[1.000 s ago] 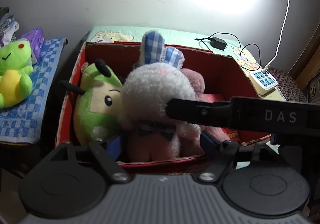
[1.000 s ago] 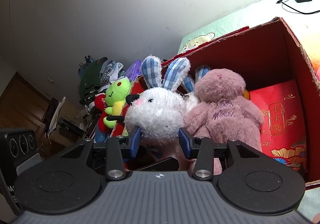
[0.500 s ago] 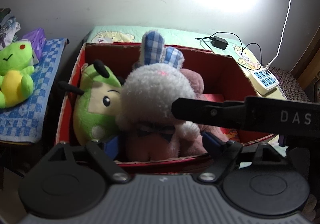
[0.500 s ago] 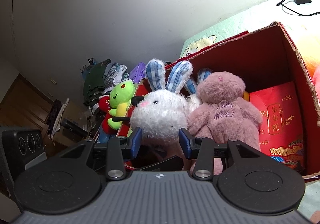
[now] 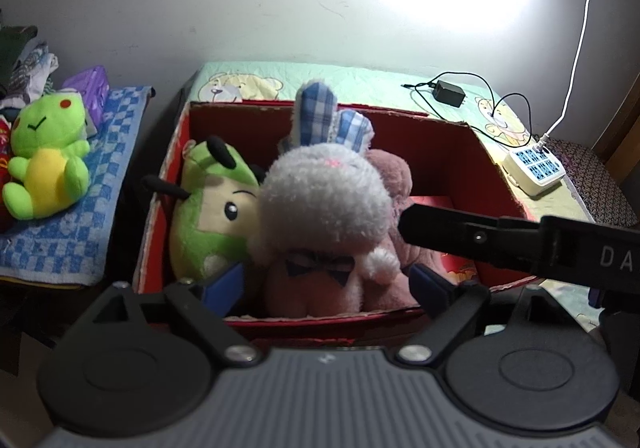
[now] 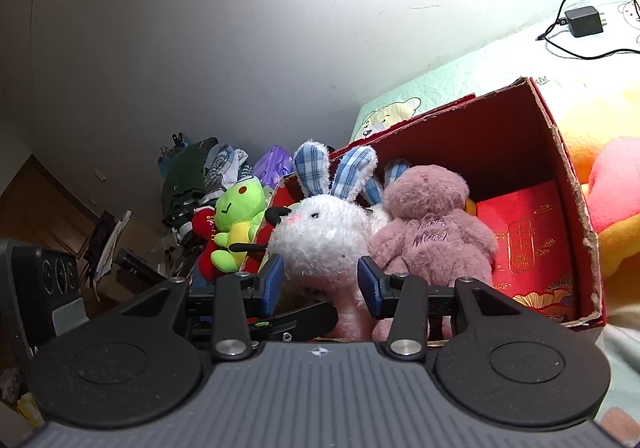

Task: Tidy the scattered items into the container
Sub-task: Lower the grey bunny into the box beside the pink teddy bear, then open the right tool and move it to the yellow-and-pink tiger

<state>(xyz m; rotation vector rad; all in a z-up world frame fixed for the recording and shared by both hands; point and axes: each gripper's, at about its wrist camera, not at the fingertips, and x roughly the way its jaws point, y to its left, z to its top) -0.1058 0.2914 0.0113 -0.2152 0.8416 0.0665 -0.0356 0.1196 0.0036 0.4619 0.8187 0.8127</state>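
Observation:
A red cardboard box [image 5: 160,208] [image 6: 560,152] holds a green plush with black antennae [image 5: 208,216], a white bunny with blue plaid ears [image 5: 324,200] [image 6: 324,236] and a pink bear [image 6: 432,232]. My left gripper [image 5: 328,284] straddles the bunny's pink body at the box's near wall. Its jaws are opening and the blue pads stand clear of the fur. My right gripper [image 6: 320,280] is shut on the bunny just below its head. One of the right gripper's fingers [image 5: 480,236] reaches in from the right. A green frog plush [image 5: 44,152] [image 6: 236,224] lies outside the box.
The frog sits on a blue checked towel [image 5: 80,232] left of the box, beside a red plush [image 6: 204,224] and piled clothes. A power strip [image 5: 534,168] and charger [image 5: 450,92] lie on the quilt behind. A yellow-and-pink plush [image 6: 616,200] presses against the box's right wall.
The left gripper's pads have spread wider and come off the bunny. The right gripper's finger has slid to the right in the left wrist view, and the right gripper has pulled back a little from the box.

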